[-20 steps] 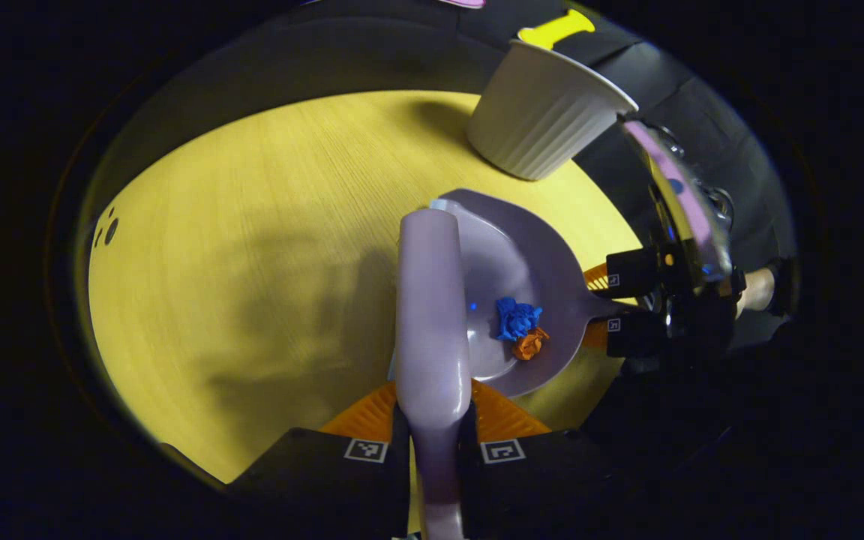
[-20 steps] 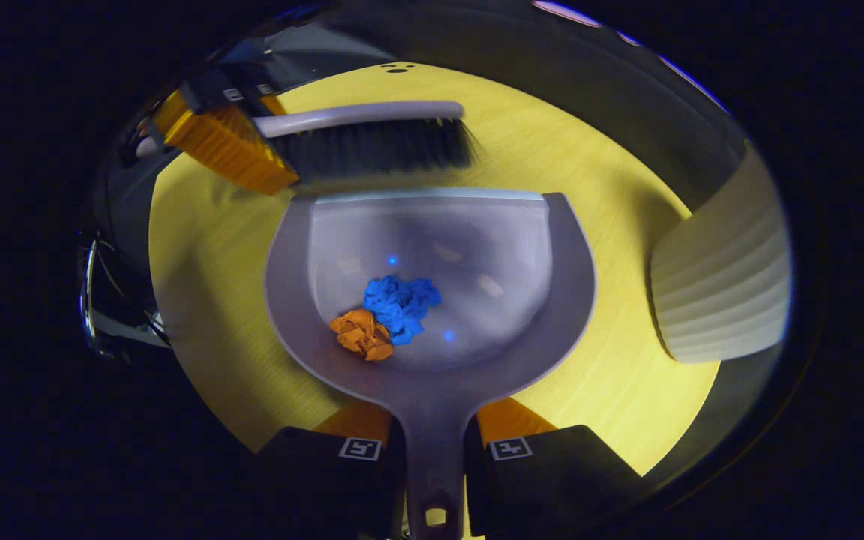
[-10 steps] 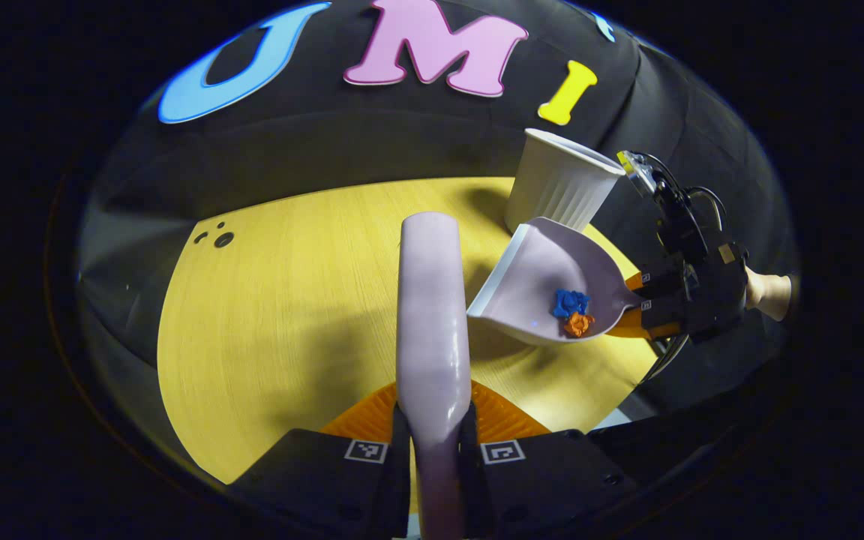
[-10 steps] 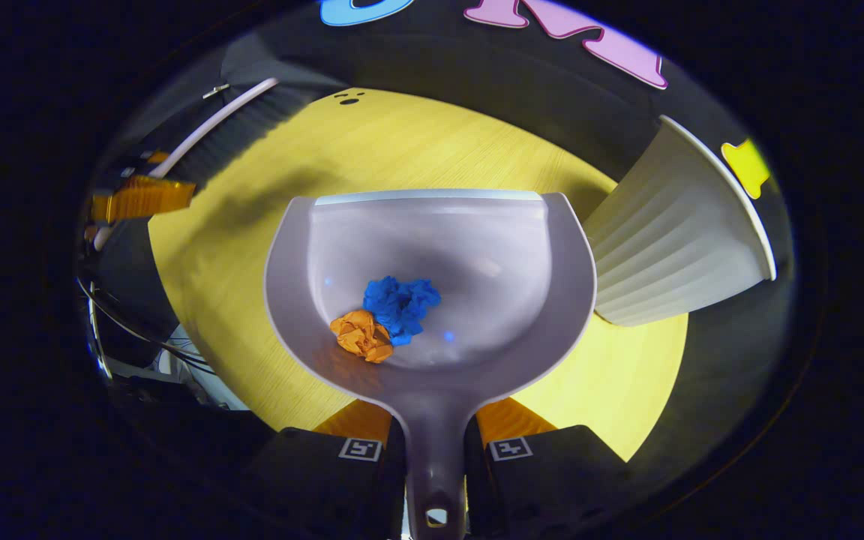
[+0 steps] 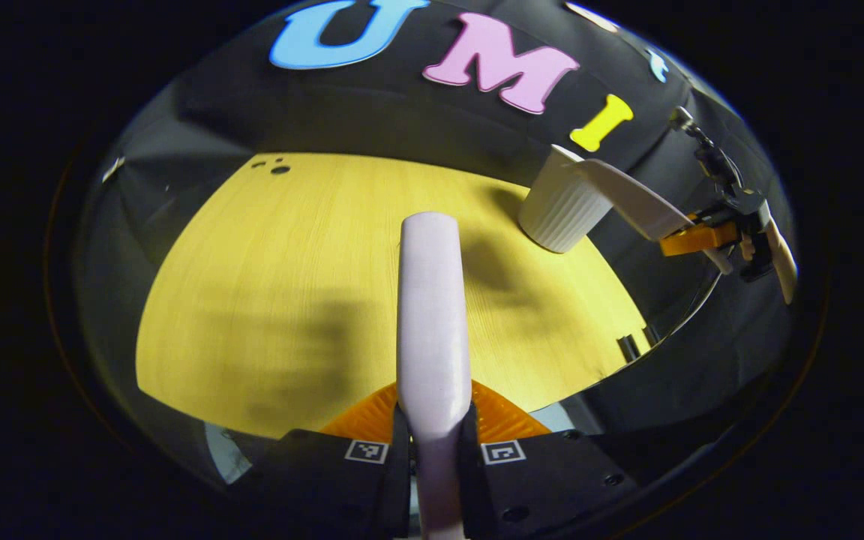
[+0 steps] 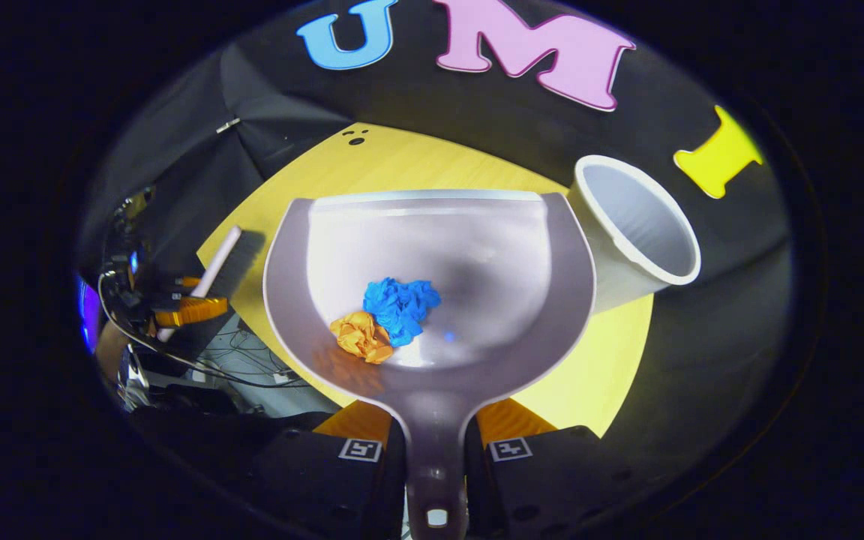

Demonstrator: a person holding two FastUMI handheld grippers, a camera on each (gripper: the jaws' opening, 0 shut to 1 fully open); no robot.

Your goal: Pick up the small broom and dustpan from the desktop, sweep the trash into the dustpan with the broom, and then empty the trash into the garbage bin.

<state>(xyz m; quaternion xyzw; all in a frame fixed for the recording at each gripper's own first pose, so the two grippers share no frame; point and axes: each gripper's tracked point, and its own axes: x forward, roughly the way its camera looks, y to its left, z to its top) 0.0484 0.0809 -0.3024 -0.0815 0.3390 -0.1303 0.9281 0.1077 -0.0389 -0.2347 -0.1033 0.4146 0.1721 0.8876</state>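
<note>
Both gripper views look down obliquely, from above, sharing the round yellow wooden tabletop (image 5: 312, 247) (image 6: 417, 161) and the white ribbed plastic bin (image 5: 561, 210) (image 6: 638, 225) at upper right.

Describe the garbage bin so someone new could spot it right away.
Start at the yellow tabletop. At its far right edge, beside the raised dustpan, stands the garbage bin. It is the white, ribbed, cup-shaped container with an open mouth, unlike the flat grey dustpan.

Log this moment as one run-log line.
left gripper: shut on broom | right gripper: shut on dustpan | trash: in dustpan | bin: beside

Black gripper (image 6: 434, 450) bodies with square coded markers, screws, and trailing cables.
</note>
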